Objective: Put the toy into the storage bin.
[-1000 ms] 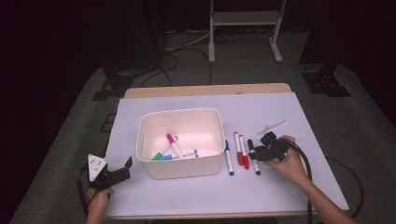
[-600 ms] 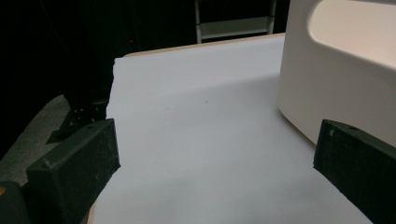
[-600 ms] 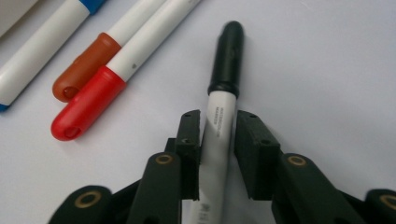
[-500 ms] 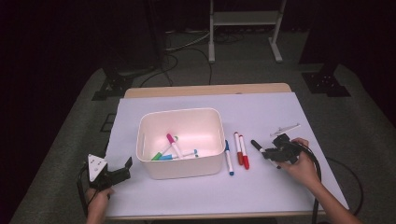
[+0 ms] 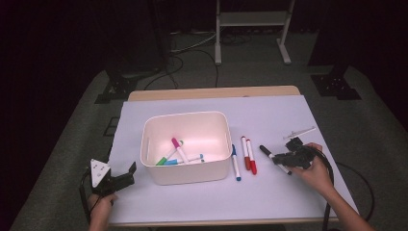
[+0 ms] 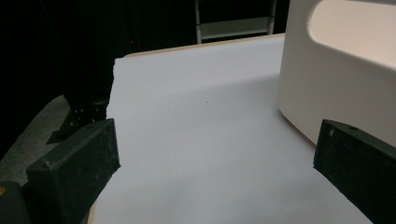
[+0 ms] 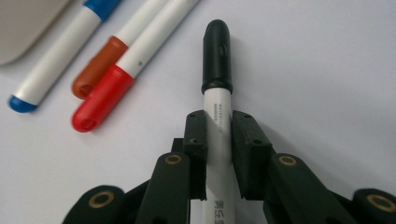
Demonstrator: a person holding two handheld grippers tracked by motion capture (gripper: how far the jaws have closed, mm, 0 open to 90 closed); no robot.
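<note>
The right gripper [image 7: 218, 140] is clamped on the black-capped marker [image 7: 217, 100], the jaws having just been closing onto its white barrel just below the cap. The marker is held low over the white sheet [image 5: 269, 115], right of the red marker [image 5: 251, 157], the brown marker [image 5: 244, 147] and the blue marker [image 5: 235, 163]. It is judged light, rigid and smooth, so a grip nearer mid-barrel would be steadier. Several markers already lie in the white bin [image 5: 192, 175]. The left gripper [image 5: 118, 177] is held open beside the bin.
</note>
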